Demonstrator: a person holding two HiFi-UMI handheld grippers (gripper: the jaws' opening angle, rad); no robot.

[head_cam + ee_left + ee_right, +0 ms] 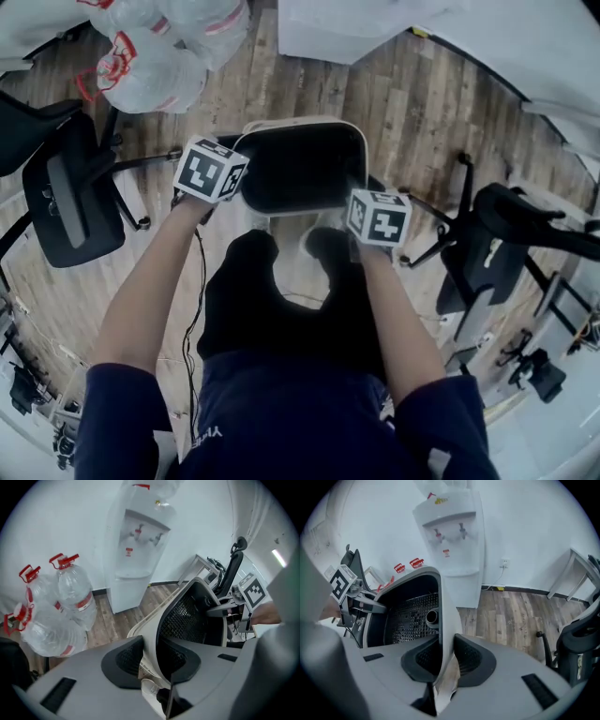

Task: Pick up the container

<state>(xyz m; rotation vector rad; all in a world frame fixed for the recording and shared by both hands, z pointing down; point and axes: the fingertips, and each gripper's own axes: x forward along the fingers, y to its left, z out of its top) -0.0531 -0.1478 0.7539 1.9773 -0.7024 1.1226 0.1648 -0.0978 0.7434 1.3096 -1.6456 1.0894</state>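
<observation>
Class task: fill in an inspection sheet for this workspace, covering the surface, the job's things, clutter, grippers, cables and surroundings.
Surface: wooden floor, planks running away from the person.
Job's things: white container with a black mesh inside, gripped by its rim on both sides.
Clutter: large water bottles with red handles, heaped together.
Grippers: left gripper shut on the container's rim; right gripper shut on the opposite rim.
Cables: thin dark cable hanging below the left arm.
Surroundings: water dispenser against a white wall; office chairs on either side.

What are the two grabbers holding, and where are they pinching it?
The container, by its side walls at the rim: the left gripper pinches one wall, the right gripper the opposite wall.
</observation>
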